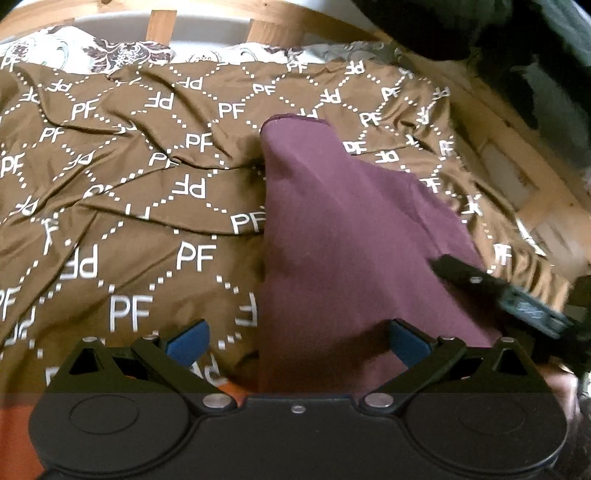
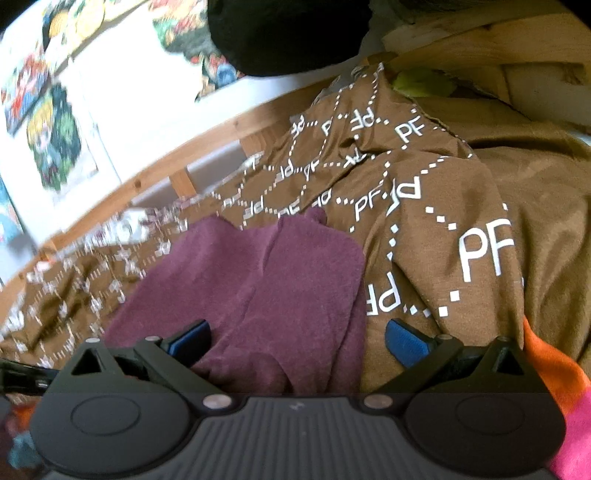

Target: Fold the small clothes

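A small maroon garment [image 1: 332, 236] lies on a brown bedspread [image 1: 129, 206] printed with white "PF" letters. Its narrow hemmed end points away from me and its wide end runs under my left gripper [image 1: 299, 343]. That gripper is open, with its blue pads on either side of the garment's left edge. In the right wrist view the same garment [image 2: 266, 288] lies rumpled with a lengthwise crease. My right gripper [image 2: 295, 339] is open above its near right edge. The right gripper's black finger [image 1: 491, 288] shows at the garment's right side in the left wrist view.
A wooden bed frame [image 1: 258, 29] with slats runs along the far side, and a floral sheet [image 1: 122, 51] shows beyond the bedspread. Orange and pink cloth [image 2: 557, 391] lies near right. A dark bulky shape [image 2: 288, 33] hangs above. Colourful pictures [image 2: 55, 140] cover the wall.
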`<state>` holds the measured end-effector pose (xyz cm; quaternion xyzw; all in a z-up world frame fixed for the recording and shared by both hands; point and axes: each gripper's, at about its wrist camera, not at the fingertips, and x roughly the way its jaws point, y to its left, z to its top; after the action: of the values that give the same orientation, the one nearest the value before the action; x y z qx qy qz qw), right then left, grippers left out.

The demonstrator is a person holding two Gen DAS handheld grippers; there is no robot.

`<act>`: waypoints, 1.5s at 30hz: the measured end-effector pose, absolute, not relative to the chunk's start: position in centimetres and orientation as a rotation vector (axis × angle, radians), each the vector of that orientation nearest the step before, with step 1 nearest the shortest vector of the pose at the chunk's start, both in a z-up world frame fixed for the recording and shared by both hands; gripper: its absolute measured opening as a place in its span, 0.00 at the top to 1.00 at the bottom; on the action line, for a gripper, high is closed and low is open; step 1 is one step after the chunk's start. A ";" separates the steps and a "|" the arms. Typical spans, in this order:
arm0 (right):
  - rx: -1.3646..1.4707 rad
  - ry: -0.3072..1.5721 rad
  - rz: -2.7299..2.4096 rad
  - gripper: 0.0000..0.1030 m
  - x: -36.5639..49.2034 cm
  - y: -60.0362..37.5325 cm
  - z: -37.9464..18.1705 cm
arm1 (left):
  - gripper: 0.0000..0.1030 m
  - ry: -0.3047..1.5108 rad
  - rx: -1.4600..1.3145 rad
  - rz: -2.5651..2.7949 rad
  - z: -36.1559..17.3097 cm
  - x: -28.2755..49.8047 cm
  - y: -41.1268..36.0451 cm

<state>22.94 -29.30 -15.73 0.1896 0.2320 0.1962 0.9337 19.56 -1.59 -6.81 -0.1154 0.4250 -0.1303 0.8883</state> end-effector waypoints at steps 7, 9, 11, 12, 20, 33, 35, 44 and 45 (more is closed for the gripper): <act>0.468 0.446 0.411 0.01 23.2 -30.3 -15.7 | 0.01 0.914 -0.173 -0.302 -7.2 21.7 -3.0; 0.454 0.446 0.406 0.01 23.2 -30.1 -15.7 | 0.01 0.914 -0.155 -0.308 -7.2 21.8 -3.3; 0.450 0.442 0.401 0.01 23.1 -30.0 -15.7 | 0.01 0.916 -0.146 -0.310 -7.2 22.0 -3.4; 0.452 0.442 0.399 0.01 23.1 -30.0 -15.7 | 0.01 0.915 -0.145 -0.311 -7.2 22.0 -3.3; 0.478 0.442 0.373 0.09 23.1 -30.5 -15.8 | 0.01 0.922 -0.159 -0.313 -7.6 22.0 -3.2; 0.577 0.449 0.366 0.20 23.3 -31.6 -15.8 | 0.03 0.924 -0.298 -0.385 -8.4 22.4 -1.1; 0.624 0.452 0.392 0.20 23.4 -32.0 -15.8 | 0.06 0.931 -0.335 -0.408 -8.7 22.4 -0.7; 0.666 0.498 0.392 0.53 24.0 -32.5 -16.4 | 0.29 0.931 -0.406 -0.474 -9.2 22.5 -0.4; 0.664 0.505 0.389 0.53 24.1 -32.5 -16.5 | 0.29 0.932 -0.400 -0.472 -9.1 22.5 -0.5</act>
<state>24.12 -32.48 -16.50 0.3205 0.2439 0.1878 0.8958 22.49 -0.52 -9.13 -0.1899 0.4421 -0.2239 0.8476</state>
